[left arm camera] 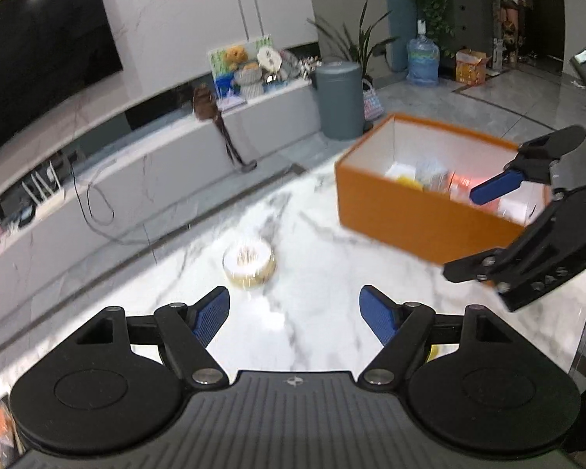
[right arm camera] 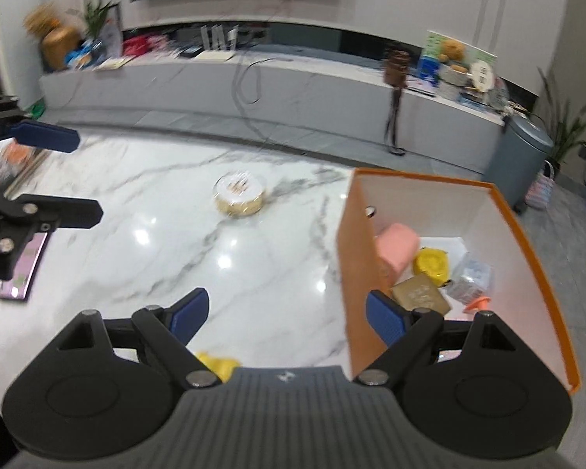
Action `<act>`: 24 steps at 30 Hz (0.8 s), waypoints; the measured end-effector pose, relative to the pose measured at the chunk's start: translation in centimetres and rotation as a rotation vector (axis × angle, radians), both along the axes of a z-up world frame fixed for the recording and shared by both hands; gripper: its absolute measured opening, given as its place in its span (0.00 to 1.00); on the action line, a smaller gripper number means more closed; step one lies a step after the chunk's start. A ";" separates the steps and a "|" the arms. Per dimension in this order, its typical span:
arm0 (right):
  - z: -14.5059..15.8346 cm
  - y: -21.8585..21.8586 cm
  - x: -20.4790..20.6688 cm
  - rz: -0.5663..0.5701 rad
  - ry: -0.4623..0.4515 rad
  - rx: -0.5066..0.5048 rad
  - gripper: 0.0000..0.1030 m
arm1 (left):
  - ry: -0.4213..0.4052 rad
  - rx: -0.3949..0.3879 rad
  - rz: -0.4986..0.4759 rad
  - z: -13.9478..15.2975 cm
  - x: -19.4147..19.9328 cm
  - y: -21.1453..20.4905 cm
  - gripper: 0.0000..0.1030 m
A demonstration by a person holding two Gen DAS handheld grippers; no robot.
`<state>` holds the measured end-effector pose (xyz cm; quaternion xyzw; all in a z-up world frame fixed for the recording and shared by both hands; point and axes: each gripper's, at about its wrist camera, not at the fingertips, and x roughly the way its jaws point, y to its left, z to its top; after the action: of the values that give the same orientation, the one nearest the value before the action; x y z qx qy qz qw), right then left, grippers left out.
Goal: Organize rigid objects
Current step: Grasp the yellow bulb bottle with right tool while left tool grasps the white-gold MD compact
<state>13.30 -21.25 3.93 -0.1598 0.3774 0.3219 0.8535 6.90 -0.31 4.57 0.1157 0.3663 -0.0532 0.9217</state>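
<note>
An orange box stands on the white marble table; it also shows in the right wrist view. It holds a pink block, a yellow item, a tan block and a clear packet. A round clear container sits mid-table, also in the right wrist view. My left gripper is open and empty, just short of the container. My right gripper is open and empty over the box's left wall. A yellow object lies under it.
A purple phone lies at the table's left side near a stack of printed items. Beyond the table are a low TV bench with clutter, a grey bin and floor plants.
</note>
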 end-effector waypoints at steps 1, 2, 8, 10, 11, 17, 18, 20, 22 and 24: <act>-0.5 0.3 -0.2 0.023 -0.001 -0.011 0.84 | 0.012 -0.005 0.013 -0.7 0.2 0.5 0.86; -1.2 0.6 -0.5 0.054 -0.005 -0.026 0.84 | 0.016 -0.010 0.022 -1.2 0.1 1.0 0.86; -4.8 2.5 -2.2 0.247 -0.020 -0.103 0.83 | 0.037 -0.035 0.039 -3.8 1.1 2.7 0.86; -6.0 3.1 -2.6 0.310 -0.022 -0.125 0.83 | 0.040 -0.037 0.032 -4.4 1.6 2.9 0.86; -6.6 3.4 -2.8 0.335 -0.022 -0.140 0.83 | 0.043 -0.041 0.033 -4.8 1.8 3.0 0.86; -9.5 4.9 -2.4 0.424 0.005 -0.208 0.80 | 0.083 -0.108 0.089 -6.0 2.8 4.0 0.86; -9.9 5.1 -2.3 0.427 0.013 -0.213 0.79 | 0.080 -0.110 0.086 -6.0 2.7 4.0 0.86; -10.7 5.5 -2.0 0.437 0.021 -0.221 0.73 | 0.078 -0.106 0.078 -6.1 2.7 3.7 0.86; -11.2 5.9 -1.6 0.444 0.026 -0.225 0.71 | 0.087 -0.103 0.072 -6.3 2.7 3.5 0.86; -11.6 6.3 -1.3 0.450 0.025 -0.236 0.68 | 0.101 -0.099 0.069 -6.8 2.8 3.3 0.86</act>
<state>12.00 -14.94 -7.69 -0.3344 0.3778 0.4594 0.7310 9.75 2.97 -2.28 0.0542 0.4129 -0.0451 0.9080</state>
